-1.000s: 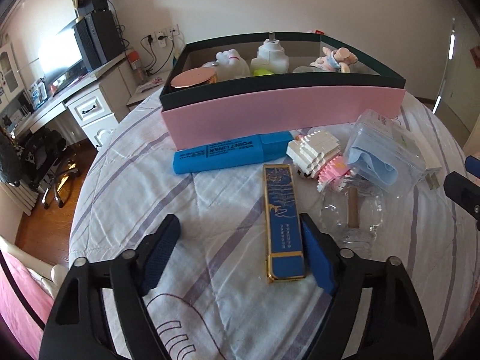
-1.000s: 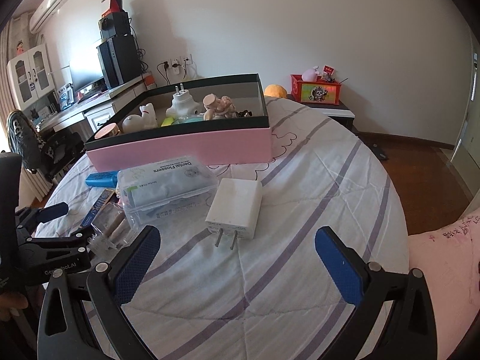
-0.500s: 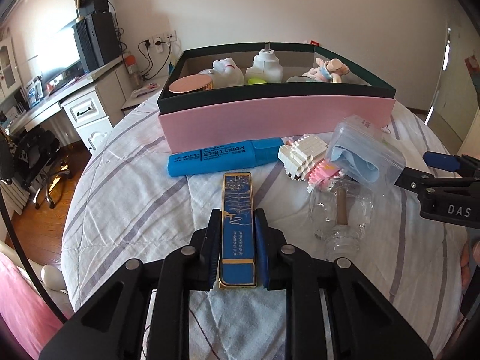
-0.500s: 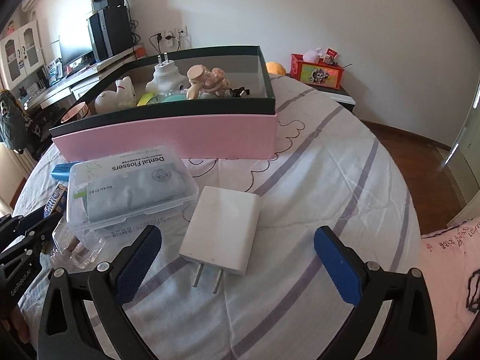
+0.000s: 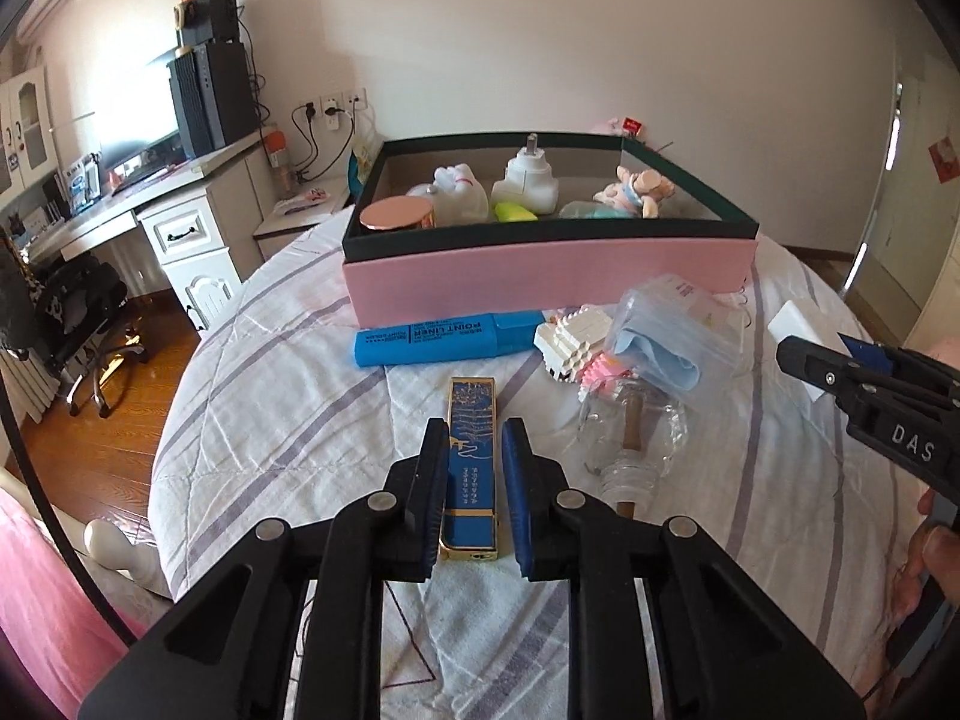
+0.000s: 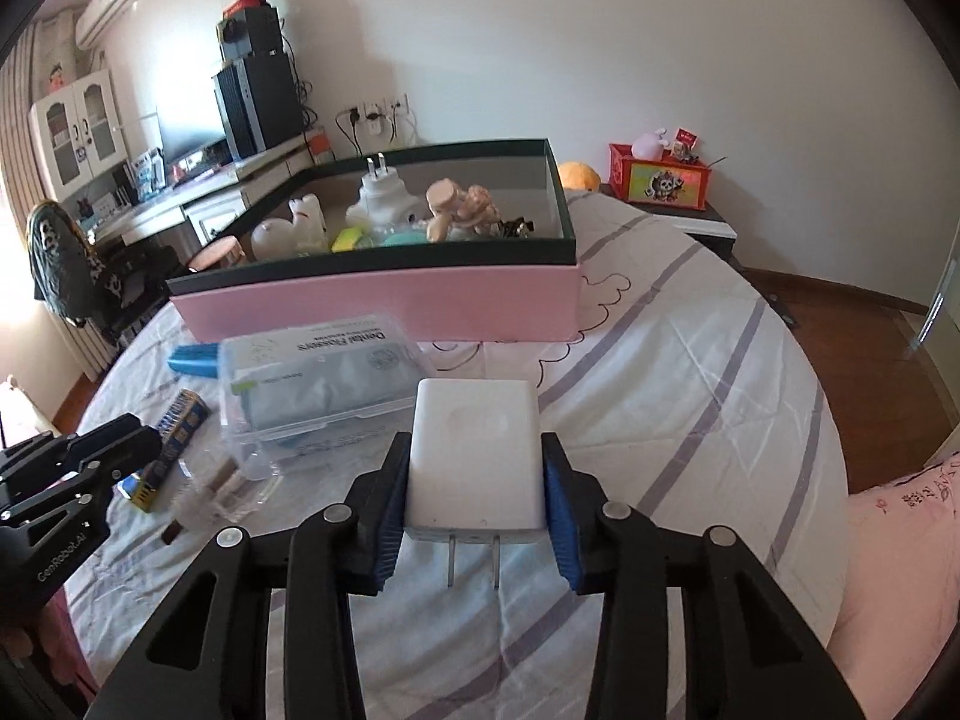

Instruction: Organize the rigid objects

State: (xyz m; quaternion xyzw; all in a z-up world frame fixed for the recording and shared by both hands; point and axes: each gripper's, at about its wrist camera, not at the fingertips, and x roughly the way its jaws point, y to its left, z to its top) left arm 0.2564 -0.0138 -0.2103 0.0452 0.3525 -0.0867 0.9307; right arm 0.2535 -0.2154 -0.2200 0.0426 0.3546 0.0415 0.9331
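The left gripper (image 5: 474, 468) has just closed its fingers on the blue-and-gold case (image 5: 470, 456); the right gripper (image 6: 475, 480) (jaws just narrowed) clamps the white charger (image 6: 474, 450).

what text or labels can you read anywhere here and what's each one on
"POINT LINER" on the blue marker
"Dental Flossers" on the clear floss box
"DAS" on the right gripper
"GenRobot.AI" on the left gripper
Gold characters on the blue case: too small to read
Smaller print on the marker and floss box: too blurred to read
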